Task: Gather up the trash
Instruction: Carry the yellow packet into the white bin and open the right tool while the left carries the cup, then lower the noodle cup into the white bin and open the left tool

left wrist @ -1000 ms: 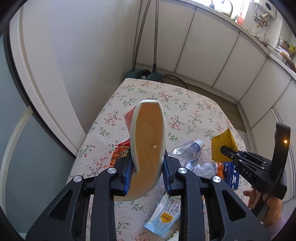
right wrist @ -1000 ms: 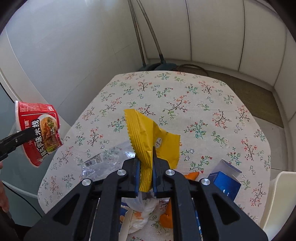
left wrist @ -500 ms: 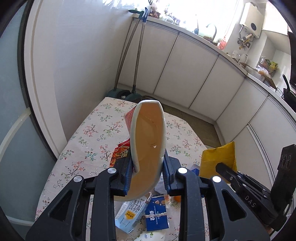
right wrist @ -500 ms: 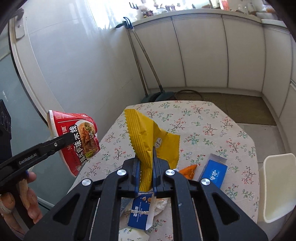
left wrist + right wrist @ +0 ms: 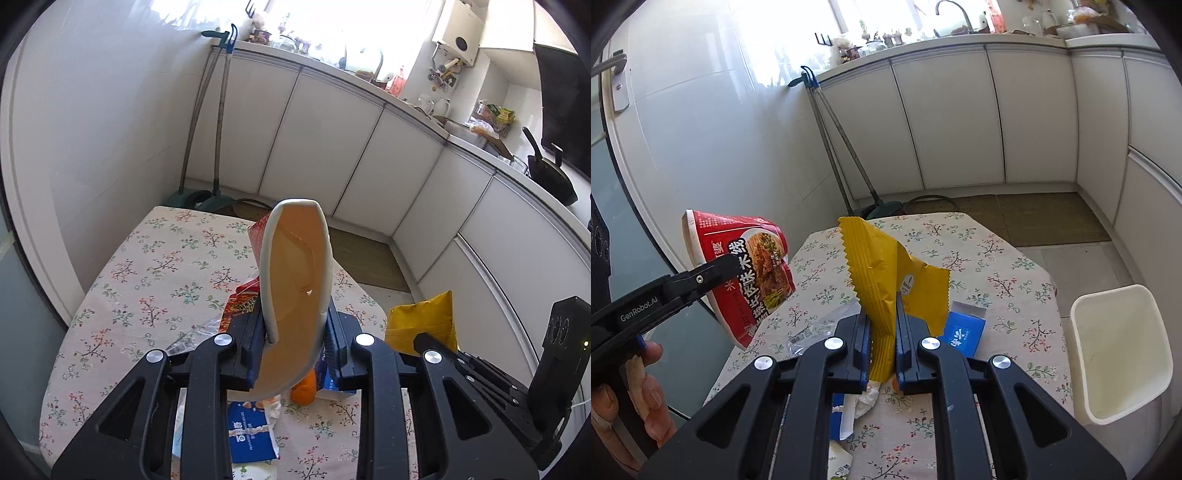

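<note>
- Left wrist view: white kitchen cabinets curve behind a floral table (image 5: 155,273). The left gripper (image 5: 295,343) is clamped on a squashed noodle cup (image 5: 291,280), raised upright above scattered trash.
- Right wrist view: the right gripper (image 5: 882,332) pinches a yellow wrapper (image 5: 879,266) upright; the white bin (image 5: 1119,354) stands off the table's right edge, nearer this gripper.

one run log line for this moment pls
left gripper: shut on noodle cup | right gripper: shut on yellow wrapper | both lifted above table | white bin: at right, open
</note>
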Tool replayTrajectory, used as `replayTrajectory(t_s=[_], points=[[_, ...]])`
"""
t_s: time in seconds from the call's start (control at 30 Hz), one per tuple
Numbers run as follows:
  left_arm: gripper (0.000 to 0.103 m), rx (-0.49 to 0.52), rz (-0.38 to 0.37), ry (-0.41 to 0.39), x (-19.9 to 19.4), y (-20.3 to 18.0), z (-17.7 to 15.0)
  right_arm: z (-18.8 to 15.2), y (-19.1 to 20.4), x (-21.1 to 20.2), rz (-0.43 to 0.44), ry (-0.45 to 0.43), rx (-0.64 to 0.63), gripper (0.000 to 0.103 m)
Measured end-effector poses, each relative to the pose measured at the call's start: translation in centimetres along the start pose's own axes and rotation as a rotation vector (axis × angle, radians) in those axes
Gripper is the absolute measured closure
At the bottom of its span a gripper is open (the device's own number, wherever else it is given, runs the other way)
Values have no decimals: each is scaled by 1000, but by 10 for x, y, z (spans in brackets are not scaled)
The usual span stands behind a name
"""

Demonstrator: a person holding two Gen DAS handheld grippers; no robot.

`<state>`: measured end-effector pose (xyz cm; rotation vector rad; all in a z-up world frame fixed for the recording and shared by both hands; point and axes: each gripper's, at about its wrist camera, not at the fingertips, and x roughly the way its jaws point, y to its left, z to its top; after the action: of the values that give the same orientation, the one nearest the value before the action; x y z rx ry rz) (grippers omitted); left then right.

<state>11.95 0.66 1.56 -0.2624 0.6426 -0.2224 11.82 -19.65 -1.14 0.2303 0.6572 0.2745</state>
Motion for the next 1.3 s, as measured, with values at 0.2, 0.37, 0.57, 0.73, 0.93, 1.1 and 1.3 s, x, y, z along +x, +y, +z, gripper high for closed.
replayTrajectory(t_s=[0.2,0.37,0.57,0.73,0.93,1.1,1.3], points=[[76,39,-59,12,17,-35,-6,1,-29,-15,-53,-22,28,93],[76,76,-101,20,29,-65,-13,0,-57,-30,-110,-40,44,93],[76,115,-130,48,45,-93,-27,3,-99,-45,-205,-62,108,93],[76,140,-142,72,57,-109,-36,6,-142,-51,-302,-82,192,93],[76,176,-164,102,71,-130,-49,3,-198,-48,-419,-49,348,85],[76,202,-196,127,84,-152,-59,-9,-228,-61,-494,-39,430,50],[76,246,-253,161,105,-192,-68,-16,-255,-100,-612,-88,495,28]])
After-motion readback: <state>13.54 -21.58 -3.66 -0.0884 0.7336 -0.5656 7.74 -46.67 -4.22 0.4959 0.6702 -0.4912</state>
